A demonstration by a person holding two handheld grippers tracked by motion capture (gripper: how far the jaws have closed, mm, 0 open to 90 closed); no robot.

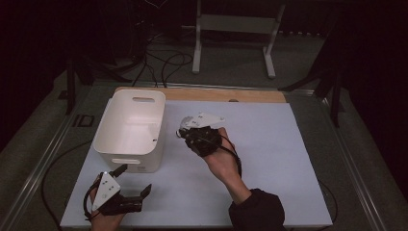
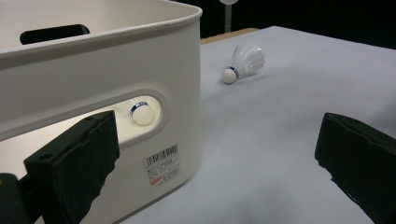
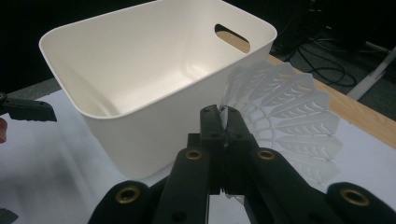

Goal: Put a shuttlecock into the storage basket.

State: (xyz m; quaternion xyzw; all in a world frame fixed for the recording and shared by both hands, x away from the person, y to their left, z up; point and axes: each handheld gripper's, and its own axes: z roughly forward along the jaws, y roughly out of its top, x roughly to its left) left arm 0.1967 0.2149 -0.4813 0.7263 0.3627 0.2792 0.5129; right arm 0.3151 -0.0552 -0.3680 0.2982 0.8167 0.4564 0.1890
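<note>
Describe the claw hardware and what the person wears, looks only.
Both claws are black. The left claw carries a grey three-cornered plate on top, a black cable looped beside it, and blocky black foam-like pads. The right claw has black linkage arms with brass-coloured rivets. A dark sleeve covers the right forearm.

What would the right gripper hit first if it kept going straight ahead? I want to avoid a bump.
Probably the white bin's near wall: the right gripper, shut on the shuttlecock, points at it.
</note>
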